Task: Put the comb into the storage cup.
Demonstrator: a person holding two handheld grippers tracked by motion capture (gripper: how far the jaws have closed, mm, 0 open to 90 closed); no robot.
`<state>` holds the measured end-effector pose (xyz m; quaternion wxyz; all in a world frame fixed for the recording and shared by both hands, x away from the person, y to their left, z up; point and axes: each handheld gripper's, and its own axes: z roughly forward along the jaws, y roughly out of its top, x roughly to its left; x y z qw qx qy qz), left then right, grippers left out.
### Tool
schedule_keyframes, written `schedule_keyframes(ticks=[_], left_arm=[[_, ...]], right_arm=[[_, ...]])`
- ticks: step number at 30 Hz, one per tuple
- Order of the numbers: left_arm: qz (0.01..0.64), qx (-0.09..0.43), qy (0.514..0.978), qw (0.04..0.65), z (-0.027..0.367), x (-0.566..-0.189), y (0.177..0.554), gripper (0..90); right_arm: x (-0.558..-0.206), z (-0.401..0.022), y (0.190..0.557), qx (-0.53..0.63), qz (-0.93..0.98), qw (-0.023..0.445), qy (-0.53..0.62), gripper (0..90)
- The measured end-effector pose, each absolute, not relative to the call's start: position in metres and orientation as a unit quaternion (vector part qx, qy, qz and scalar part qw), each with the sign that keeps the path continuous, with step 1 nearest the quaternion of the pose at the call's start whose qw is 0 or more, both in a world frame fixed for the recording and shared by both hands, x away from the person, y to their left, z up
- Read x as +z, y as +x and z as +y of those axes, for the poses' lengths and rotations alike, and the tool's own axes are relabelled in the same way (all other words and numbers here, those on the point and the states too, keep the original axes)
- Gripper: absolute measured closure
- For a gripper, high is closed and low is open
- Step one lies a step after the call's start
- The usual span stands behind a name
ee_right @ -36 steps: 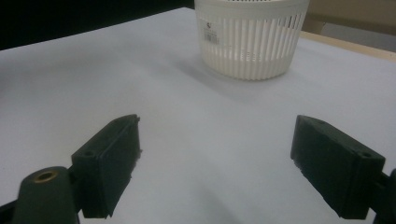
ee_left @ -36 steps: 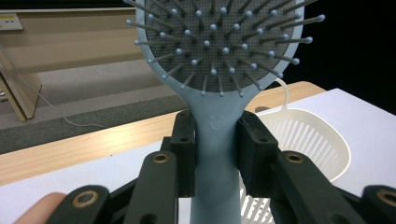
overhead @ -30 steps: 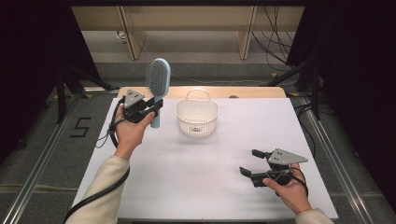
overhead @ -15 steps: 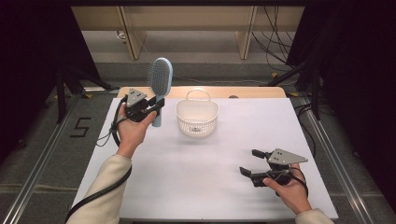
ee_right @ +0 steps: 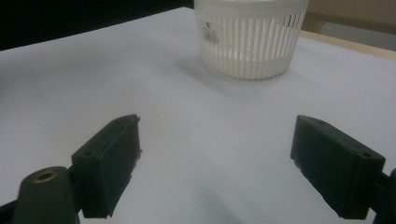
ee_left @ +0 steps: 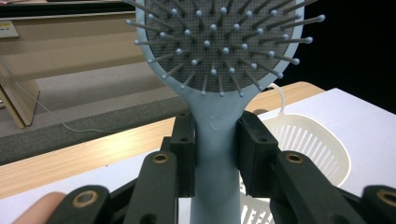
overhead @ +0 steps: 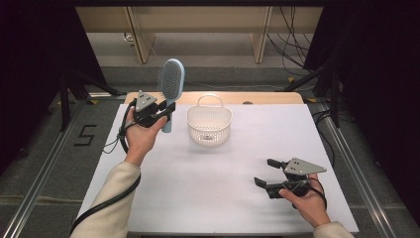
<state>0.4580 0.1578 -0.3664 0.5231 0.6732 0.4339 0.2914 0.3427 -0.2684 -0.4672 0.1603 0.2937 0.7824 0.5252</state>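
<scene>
While the left gripper (overhead: 166,110) is raised above the far left part of the table (overhead: 208,198), its two black jaws squeeze the handle of a light blue brush (overhead: 170,89), one on each side. The brush stands up straight with its round head and little pins on top, just beside a white basket (overhead: 209,126). The right gripper (overhead: 265,172) sits low over the near right part of the table, its jaws spread wide with nothing between them.
</scene>
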Motion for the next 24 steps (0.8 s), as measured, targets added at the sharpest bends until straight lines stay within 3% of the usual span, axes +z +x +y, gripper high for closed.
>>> schedule_keyframes(ticks=[24], left_arm=[[0.429, 0.292, 0.675, 0.524, 0.1508, -0.3651, 0.4625, 69.9]], right_arm=[[-0.4671, -0.2689, 0.3427, 0.525, 0.782, 0.162, 0.293, 16.4]])
